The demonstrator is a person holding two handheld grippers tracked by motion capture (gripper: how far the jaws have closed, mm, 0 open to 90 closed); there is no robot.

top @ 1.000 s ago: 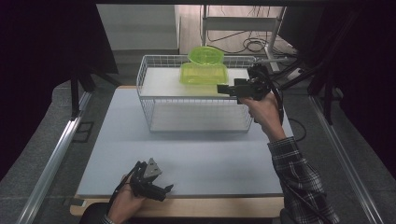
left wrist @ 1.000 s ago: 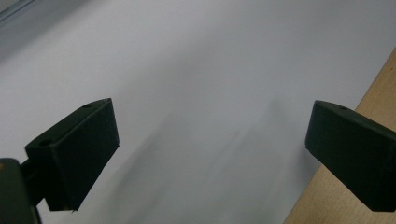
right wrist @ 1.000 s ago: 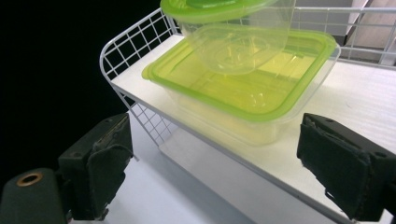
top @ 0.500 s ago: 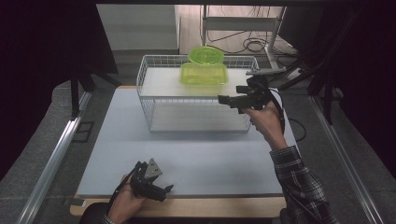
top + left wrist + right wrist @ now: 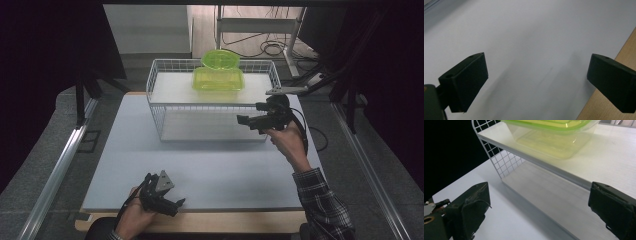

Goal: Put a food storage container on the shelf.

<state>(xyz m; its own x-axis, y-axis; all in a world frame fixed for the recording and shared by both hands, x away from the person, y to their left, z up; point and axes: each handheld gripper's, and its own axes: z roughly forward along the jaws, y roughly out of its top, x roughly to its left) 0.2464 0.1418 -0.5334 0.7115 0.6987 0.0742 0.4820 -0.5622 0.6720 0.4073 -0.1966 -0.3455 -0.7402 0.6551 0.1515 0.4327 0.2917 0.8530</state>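
White wire rack (image 5: 162, 107) mid-table; green lidded container (image 5: 218, 79) sits on its top shelf. Right gripper (image 5: 248, 121), jaws wide open and empty, near rack front: probably approach level, straddle the container. Left gripper (image 5: 170, 204) open, parked.

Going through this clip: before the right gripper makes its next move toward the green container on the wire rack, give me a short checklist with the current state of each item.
1. Right gripper jaws apart: ok, wide open in the right gripper view, with nothing between them.
2. Left gripper out of the way: ok, open, low over the white mat at the near edge.
3. Green container seated: ok, resting on the top shelf of the wire rack.
4. Lid position: not ok, it leans up behind the container, not closed on it.
5. Right gripper aligned with the container: not ok, it is off the rack's front right, below the container.
6. Container contents: cannot tell.
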